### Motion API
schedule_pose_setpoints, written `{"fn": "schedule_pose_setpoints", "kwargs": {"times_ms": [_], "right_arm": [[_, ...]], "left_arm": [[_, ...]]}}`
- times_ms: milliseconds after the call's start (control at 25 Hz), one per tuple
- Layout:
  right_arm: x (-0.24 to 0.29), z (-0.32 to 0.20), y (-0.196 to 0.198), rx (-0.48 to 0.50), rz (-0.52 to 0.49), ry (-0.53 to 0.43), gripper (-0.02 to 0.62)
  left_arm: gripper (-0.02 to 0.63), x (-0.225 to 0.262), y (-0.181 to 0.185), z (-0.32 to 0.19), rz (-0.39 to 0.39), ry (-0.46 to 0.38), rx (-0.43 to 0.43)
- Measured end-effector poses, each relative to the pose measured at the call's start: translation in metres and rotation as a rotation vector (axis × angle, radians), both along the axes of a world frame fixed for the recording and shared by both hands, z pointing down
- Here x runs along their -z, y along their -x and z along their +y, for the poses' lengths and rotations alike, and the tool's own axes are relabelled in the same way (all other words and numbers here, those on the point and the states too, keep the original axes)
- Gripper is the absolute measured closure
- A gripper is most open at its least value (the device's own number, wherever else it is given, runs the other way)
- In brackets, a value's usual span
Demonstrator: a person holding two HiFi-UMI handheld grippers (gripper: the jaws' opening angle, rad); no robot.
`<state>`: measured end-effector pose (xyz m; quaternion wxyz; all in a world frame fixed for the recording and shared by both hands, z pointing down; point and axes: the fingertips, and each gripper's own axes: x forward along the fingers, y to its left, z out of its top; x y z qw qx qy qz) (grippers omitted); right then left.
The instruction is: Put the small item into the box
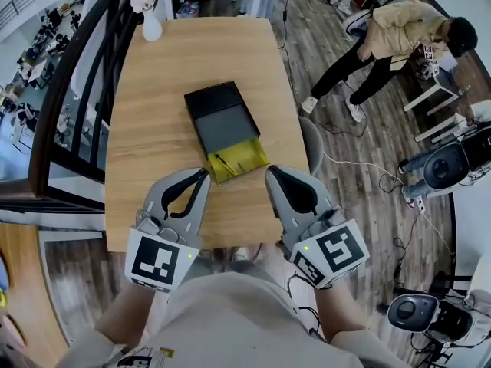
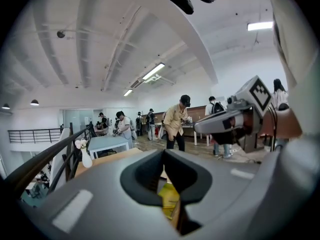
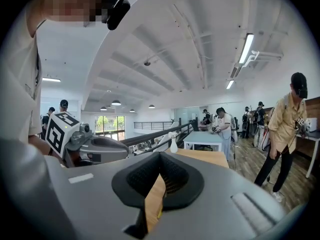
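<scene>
A black open box (image 1: 222, 117) lies in the middle of the wooden table (image 1: 153, 106). Its near end is a yellow section (image 1: 244, 156) in which thin dark sticks (image 1: 222, 164) lie; what small item is meant I cannot tell. My left gripper (image 1: 201, 176) hovers at the box's near-left corner, its jaws together with nothing between them. My right gripper (image 1: 271, 173) hangs just right of the yellow end, also shut and empty. In the left gripper view the yellow section (image 2: 170, 200) shows through the slit between the jaws.
A white vase with a flower (image 1: 151, 23) stands at the table's far left corner. A black railing (image 1: 69, 75) runs along the left side. A person (image 1: 391, 33) bends over on the floor at the right, near cables and wheeled machines (image 1: 449, 163).
</scene>
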<state>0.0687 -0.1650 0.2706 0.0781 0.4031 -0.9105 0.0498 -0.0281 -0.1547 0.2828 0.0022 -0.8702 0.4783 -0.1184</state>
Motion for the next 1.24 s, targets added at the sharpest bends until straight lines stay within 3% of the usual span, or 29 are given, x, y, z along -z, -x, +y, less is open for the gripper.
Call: {"fn": "schedule_pose_setpoints", "kwargs": {"times_ms": [200,440,1240], "right_arm": [[-0.007,-0.026,0.018,-0.017,-0.017,0.014,0.595],[-0.006,-0.013,-0.010,-0.009,-0.036,0.017,0.595],[-0.012,-0.019,0.008,-0.031,0.042,0.017,0.595]], "left_arm": [[0.603,-0.010,0.031,-0.022,0.048,0.051,-0.004],[0.603,-0.003,0.006,-0.014,0.031,0.045,0.010],[0.603,-0.005,0.026,-0.021,0.066,0.046,0.008]]}}
